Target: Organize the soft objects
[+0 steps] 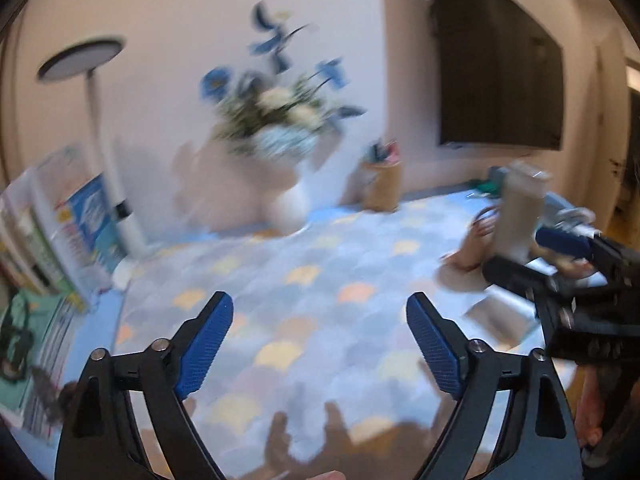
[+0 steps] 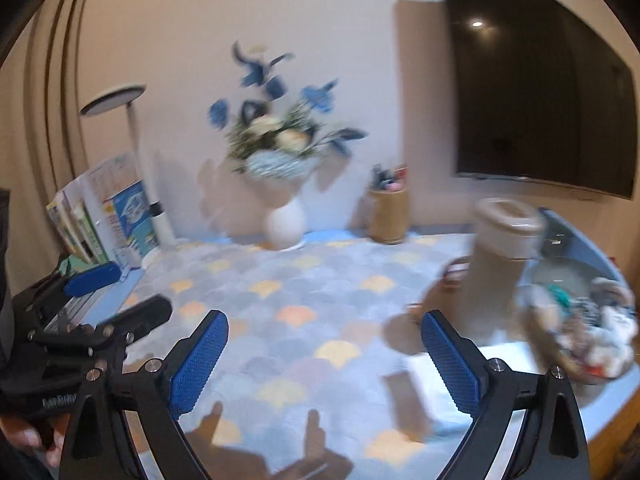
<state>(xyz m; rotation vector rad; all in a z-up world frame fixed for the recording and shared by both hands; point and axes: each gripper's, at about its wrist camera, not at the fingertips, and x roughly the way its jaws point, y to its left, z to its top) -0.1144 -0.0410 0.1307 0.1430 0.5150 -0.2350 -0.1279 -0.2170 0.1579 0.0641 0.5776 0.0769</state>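
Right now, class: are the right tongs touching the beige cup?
Apart. In the right wrist view the right tongs stand open over bare tablecloth, the beige cup clearly beyond.

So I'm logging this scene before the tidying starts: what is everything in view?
tablecloth: one, blue with scale pattern, covers table
vase: one, white, blue and cream flowers, by the wall
pen cup: one, tan, right of vase
lamp: one, white, far left
books: several, upright, left edge
tumbler: one, beige, right side
soft items: pile, mixed colours, far right, blurred
TV: one, black, on the wall
left gripper: open, empty
right gripper: open, empty
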